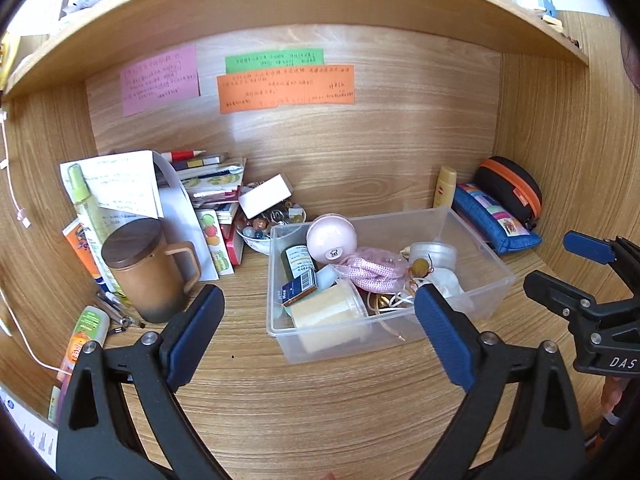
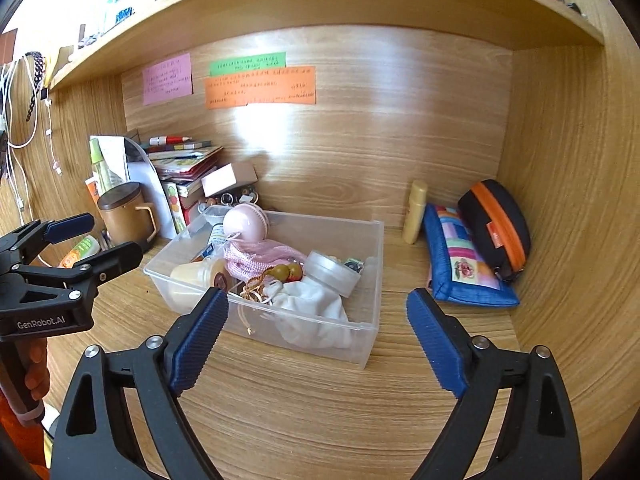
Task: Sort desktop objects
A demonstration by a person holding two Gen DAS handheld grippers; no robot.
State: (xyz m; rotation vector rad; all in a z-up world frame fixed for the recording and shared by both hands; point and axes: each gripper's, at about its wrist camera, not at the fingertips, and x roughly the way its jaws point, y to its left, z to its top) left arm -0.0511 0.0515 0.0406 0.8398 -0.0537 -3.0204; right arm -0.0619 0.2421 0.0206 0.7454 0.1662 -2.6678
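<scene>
wooden desk [image 2: 320,400], clear bin [image 2: 368,344] long axis running left-right, slightly angled

Each hand-held gripper [image 1: 318,312] is black plastic with ribbed blue pads [image 2: 436,340] and silver screws. White lettering marks the bodies — "GenRobot.AI" (left), "DAS" (right).

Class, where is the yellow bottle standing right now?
The yellow bottle stands upright against the back wall, right of the clear bin, beside the blue pouch.
</scene>
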